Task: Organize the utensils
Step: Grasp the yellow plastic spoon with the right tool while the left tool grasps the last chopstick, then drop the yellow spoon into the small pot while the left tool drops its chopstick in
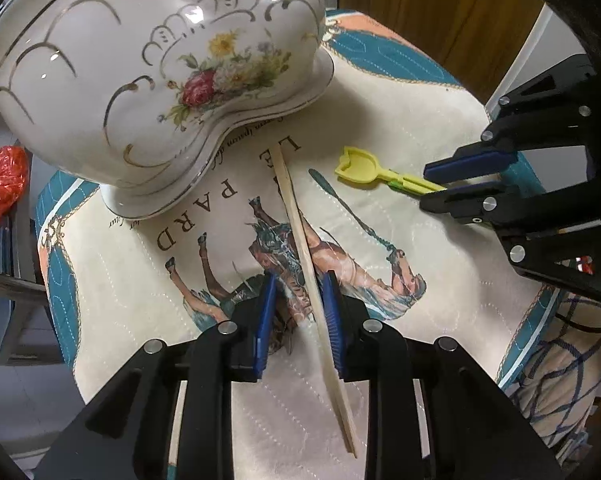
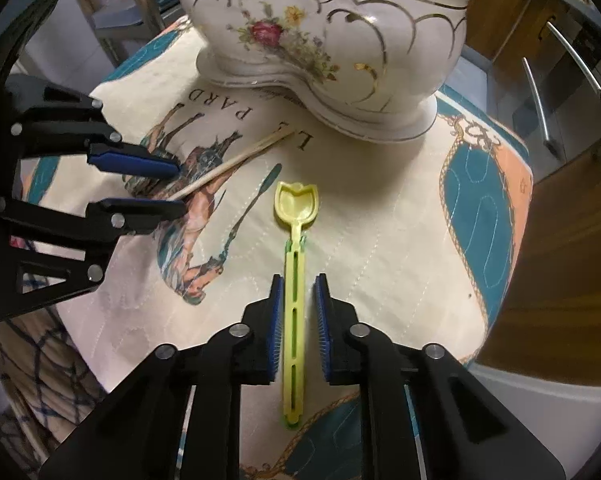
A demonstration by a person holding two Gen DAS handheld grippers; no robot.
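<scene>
A cream ceramic holder with painted flowers and gilt scallops [image 2: 332,52] stands at the far side of a quilted horse-print mat [image 2: 380,216], utensil tips showing at its rim. A pale wooden chopstick [image 1: 300,248] is straddled by the left gripper [image 1: 300,296], jaws narrow, one pad against it — not yet clamped. A yellow plastic tulip-shaped spoon [image 2: 294,276] lies between the right gripper [image 2: 298,300] pads, gaps visible. Both are seemingly lined up for lifting into the holder.
</scene>
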